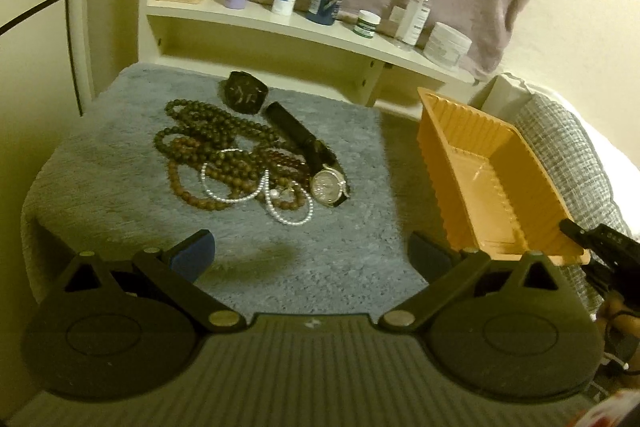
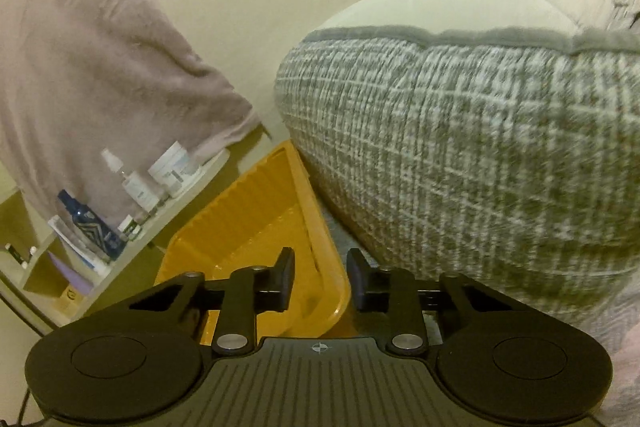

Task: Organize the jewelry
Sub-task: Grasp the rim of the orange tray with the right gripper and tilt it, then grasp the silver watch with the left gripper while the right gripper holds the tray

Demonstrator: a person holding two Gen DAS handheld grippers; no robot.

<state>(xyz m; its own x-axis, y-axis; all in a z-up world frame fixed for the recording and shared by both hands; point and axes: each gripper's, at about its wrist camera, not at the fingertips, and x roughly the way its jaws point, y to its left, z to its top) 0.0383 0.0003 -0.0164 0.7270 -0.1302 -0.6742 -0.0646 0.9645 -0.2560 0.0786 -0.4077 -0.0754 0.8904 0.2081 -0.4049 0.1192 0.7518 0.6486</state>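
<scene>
A grey plush mat [image 1: 120, 155] carries the jewelry heap [image 1: 240, 155], untouched, with one empty orange tray [image 1: 488, 163] just beside it, so sorting appears barely begun. The left hand-held gripper [image 1: 312, 251] hangs wide open and empty before the heap; the right hand-held gripper [image 2: 320, 279] straddles the tray's near rim, jaws narrowed, contact unclear. Next likely calls for steadying the tray and lifting one piece. Countable: one wristwatch [image 1: 326, 183], two pearl bracelets [image 1: 228, 183]; bead strands too tangled to count.
</scene>
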